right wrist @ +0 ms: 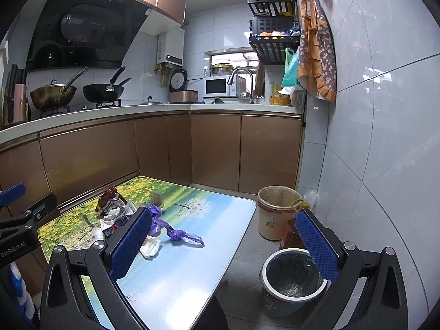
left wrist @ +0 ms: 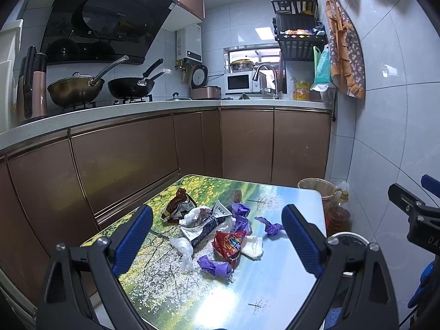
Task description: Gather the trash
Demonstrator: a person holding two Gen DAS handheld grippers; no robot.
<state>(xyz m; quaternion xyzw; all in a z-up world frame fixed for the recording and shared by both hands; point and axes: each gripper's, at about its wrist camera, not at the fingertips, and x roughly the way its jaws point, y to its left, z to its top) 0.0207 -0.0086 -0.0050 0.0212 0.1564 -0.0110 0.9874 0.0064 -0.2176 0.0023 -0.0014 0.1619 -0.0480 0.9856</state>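
Observation:
A heap of trash lies on the small picture-topped table (left wrist: 255, 283): a red snack bag (left wrist: 229, 244), a black-and-white wrapper (left wrist: 205, 224), a dark red bag (left wrist: 176, 206), purple wrappers (left wrist: 214, 265), a white tissue (left wrist: 253, 247) and clear plastic (left wrist: 183, 247). My left gripper (left wrist: 217, 243) is open and empty, above the table's near side, facing the heap. My right gripper (right wrist: 224, 244) is open and empty, above the table's right edge. A purple wrapper (right wrist: 184, 236) and the tissue (right wrist: 150, 249) lie near its left finger. A blue bin with a black liner (right wrist: 293, 277) stands on the floor under its right finger.
A cream bin with a clear liner (right wrist: 276, 211) stands by the tiled wall, an oil bottle (right wrist: 291, 233) beside it. Brown cabinets (right wrist: 214, 148) and a counter with woks run behind and left of the table. The right gripper's body shows in the left wrist view (left wrist: 415, 209).

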